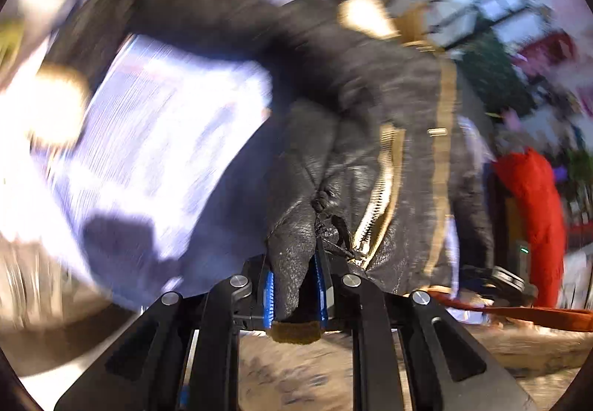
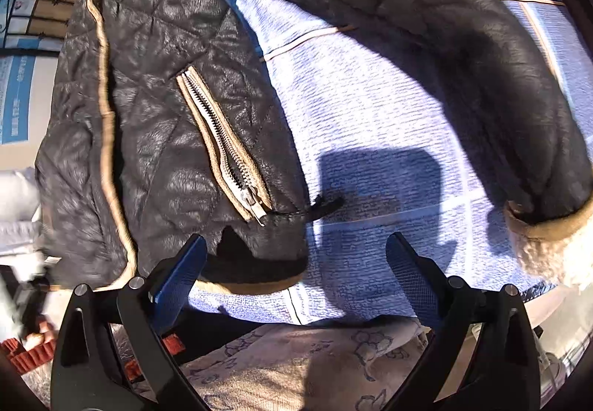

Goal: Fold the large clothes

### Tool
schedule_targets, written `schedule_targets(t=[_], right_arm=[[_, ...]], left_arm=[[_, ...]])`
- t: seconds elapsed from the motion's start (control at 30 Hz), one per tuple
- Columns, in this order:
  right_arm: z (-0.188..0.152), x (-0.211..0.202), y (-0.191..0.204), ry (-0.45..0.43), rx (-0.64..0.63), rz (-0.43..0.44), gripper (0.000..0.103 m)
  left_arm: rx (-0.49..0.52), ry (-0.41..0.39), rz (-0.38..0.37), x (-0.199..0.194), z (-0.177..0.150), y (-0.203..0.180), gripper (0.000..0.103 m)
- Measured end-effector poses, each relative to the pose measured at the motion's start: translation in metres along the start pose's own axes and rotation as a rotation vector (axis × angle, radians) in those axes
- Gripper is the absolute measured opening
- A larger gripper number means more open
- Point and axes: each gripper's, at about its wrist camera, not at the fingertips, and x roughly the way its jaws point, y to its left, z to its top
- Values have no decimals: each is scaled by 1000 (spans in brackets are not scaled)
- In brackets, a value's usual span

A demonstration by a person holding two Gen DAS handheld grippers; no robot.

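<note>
Left hand-held gripper (image 1: pixel 294 294) clamped on a hem fold of the black quilted jacket (image 1: pixel 370 136); view blurred. Right hand-held gripper (image 2: pixel 296 274) spread wide, holding nothing, just beside the jacket's lower edge. Jacket lies on a blue towel (image 2: pixel 370 122), pocket zipper (image 2: pixel 222 144) part open

Under everything you have a pale blue towel (image 2: pixel 370 107) with thin tan stripes, spread flat; it shows blurred in the left view. Nearer you, a beige floral cloth (image 2: pixel 296 366) lies at the towel's near edge. Red ridged items (image 2: pixel 29 355) sit low on the left of the right view. A blue and white poster (image 2: pixel 16 96) hangs behind. Something bright red (image 1: pixel 533 218) hangs at far right; an orange strap (image 1: pixel 519 314) runs below it.
</note>
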Motion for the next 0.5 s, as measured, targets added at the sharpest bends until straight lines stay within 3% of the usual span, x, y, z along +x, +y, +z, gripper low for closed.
schedule_targets(t=[0.1, 0.13, 0.17, 0.23, 0.33, 0.37, 0.4, 0.43, 0.5], right_arm=[[1, 14, 10, 47, -43, -7, 96], [0, 20, 13, 65, -63, -14, 96], [0, 25, 15, 80, -85, -35, 96], [0, 36, 19, 105, -123, -78, 96], [-1, 49, 19, 130, -147, -99, 94], [-1, 51, 19, 132, -152, -87, 80], [-1, 52, 20, 136, -154, -48, 51], [0, 51, 21, 143, -149, 10, 38], [-3, 39, 29, 117, -191, 32, 22]], left_arm=[[-162, 50, 26, 37, -16, 32, 25], [-178, 47, 65, 44, -18, 34, 37], [-169, 39, 126, 50, -20, 32, 50], [-166, 39, 211, 54, -21, 28, 60], [-138, 12, 212, 46, -17, 19, 70], [-110, 2, 227, 42, -14, 14, 78], [-83, -5, 242, 38, -11, 10, 80], [-58, -13, 250, 35, -10, 4, 80], [-15, -12, 253, 32, -1, -3, 80]])
